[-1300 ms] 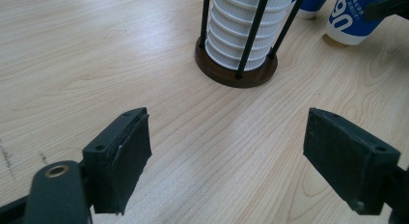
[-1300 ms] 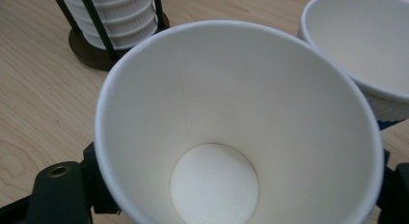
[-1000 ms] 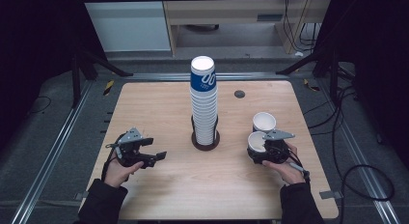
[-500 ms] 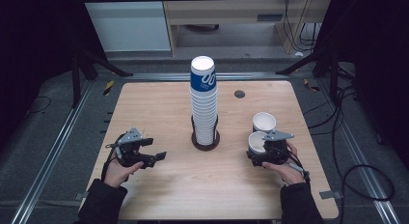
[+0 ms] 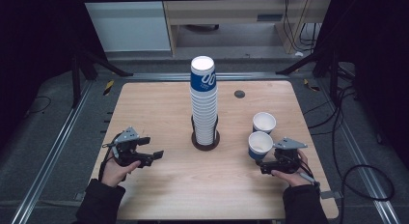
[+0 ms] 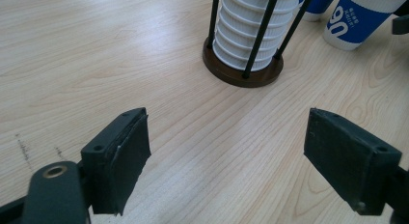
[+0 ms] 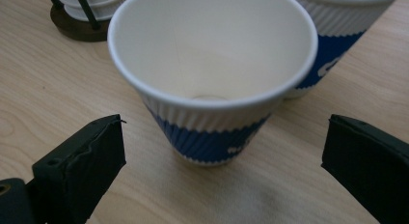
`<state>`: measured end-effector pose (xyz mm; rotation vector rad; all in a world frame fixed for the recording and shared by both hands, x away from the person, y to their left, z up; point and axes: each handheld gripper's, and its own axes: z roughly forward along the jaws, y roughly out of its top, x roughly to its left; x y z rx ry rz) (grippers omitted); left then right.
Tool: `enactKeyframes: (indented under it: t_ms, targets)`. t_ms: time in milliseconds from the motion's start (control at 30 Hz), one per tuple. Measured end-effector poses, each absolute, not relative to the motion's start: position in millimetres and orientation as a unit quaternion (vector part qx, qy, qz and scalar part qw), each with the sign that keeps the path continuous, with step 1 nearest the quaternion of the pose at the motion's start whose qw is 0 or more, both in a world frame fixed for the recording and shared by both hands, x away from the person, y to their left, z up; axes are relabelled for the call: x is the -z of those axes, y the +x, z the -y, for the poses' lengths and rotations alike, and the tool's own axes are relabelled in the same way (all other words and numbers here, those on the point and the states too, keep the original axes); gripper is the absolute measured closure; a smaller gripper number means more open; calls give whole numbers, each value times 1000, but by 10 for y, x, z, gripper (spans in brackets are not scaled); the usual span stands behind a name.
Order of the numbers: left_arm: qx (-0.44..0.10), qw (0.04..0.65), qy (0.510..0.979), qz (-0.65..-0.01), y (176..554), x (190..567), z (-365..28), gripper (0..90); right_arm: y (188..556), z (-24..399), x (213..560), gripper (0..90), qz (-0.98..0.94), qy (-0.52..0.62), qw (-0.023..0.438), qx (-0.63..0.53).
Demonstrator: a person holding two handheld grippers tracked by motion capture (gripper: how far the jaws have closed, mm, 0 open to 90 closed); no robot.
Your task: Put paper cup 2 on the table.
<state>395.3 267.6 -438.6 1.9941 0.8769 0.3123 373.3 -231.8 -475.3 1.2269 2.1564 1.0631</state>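
A tall stack of blue-and-white paper cups [image 5: 203,103] stands in a dark wire holder [image 5: 206,143] at the table's middle. Two single cups stand upright at the right, the near one [image 5: 260,144] in front of the far one [image 5: 264,121]. My right gripper [image 5: 266,161] is open just behind the near cup [image 7: 212,79]; its jaws have just been opening and stand wide on either side, off the cup. My left gripper [image 5: 150,149] rests at the left and is open. Its jaws have just widened a little, with bare wood between them [image 6: 226,132]. They point at the stack [image 6: 246,31].
The wooden table [image 5: 159,103] has a small dark round disc [image 5: 239,93] near its far right. Metal rails run along both sides, cables trail on the floor at the right, and white cabinets stand beyond the far edge.
The right gripper let go of the near cup, opened wide and drew back toward the person. The cup stays upright on the table. The left hand kept still.
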Motion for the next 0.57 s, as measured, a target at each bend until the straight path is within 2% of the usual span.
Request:
enactKeyframes:
  t_ms: [567]
  targets:
    - [-137, 404, 815, -391, 4059, 4536, -2819, 115, 3442, 2582, 4670, 15, -760, 467, 229, -390]
